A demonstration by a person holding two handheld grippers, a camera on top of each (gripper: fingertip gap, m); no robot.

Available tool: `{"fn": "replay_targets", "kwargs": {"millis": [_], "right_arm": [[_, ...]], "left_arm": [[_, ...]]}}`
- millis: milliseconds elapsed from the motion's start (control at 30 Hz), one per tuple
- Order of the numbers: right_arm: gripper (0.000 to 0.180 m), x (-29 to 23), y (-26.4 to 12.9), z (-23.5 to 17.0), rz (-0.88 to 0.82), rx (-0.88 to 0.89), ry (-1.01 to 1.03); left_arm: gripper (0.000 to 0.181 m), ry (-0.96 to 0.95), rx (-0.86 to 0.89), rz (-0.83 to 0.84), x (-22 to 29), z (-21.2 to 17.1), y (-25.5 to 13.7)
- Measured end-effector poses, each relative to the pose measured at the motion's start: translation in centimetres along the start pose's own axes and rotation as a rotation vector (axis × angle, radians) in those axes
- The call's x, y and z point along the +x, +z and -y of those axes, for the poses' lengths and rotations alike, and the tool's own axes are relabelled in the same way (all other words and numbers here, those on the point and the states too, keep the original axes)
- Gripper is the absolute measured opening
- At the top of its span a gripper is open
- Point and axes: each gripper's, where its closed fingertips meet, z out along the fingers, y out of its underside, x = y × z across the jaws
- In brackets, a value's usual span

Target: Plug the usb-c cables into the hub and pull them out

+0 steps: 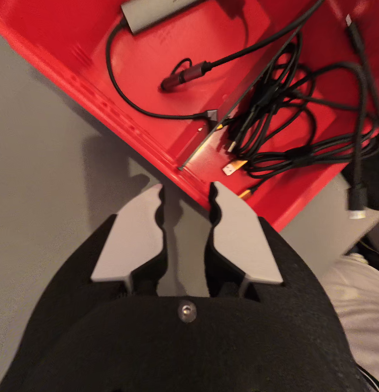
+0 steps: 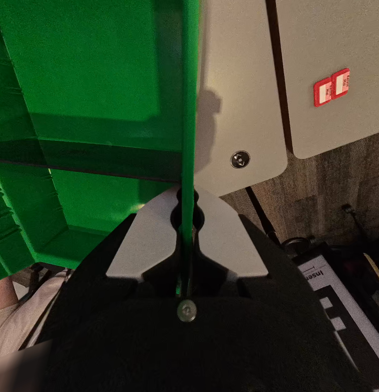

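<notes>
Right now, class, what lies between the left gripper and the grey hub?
In the left wrist view, the red bin's rim and the hub's black cable lie between the left gripper and the hub.

red bin [image 1: 57, 53], black cables [image 1: 290, 118], grey hub [image 1: 154, 14]; green bin [image 2: 88, 74].

grey hub [image 1: 151, 14] and tangled black usb-c cables [image 1: 290, 118] in red tray [image 1: 63, 46]

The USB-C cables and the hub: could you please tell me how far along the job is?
No plugging looks done: the cables lie in a loose tangle in the red tray, apart from the hub. In hand: the right gripper is shut on the green bin wall; the left gripper is open, holding nothing, by the tray rim. Plugging and unplugging remain.
</notes>
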Motion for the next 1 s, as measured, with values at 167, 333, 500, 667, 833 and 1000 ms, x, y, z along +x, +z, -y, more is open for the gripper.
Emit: {"fn": "replay_targets", "kwargs": {"millis": [167, 333, 500, 667, 833, 1000], "right_arm": [[0.006, -3.4, 0.6, 1.2, 0.053, 0.018, -0.07], [0.006, -6.4, 0.8, 1.9, 0.075, 0.02, -0.14], [0.006, -8.8, 2.1, 2.5, 0.074, 0.012, -0.202], [0.006, -12.7, 4.6, 4.4, 0.119, 0.05, -0.271], [0.006, -16.1, 8.3, 6.9, 0.135, 0.099, -0.327], [0.006, -19.3, 11.8, 9.0, 0.192, 0.142, -0.368]], "left_arm": [[0.007, -0.112, -0.038, -0.096, -4.3, -2.3, -1.5], [0.006, -0.322, -0.002, -0.052, -11.8, -6.3, -4.1], [0.008, -0.522, 0.055, -0.082, -17.1, -12.9, -7.1], [0.008, -0.745, 0.118, -0.026, -20.7, -19.7, -10.1], [0.01, -0.802, 0.13, -0.037, -20.9, -22.8, -11.2], [0.01, -0.772, 0.135, -0.031, -21.2, -22.8, -11.2]]}}
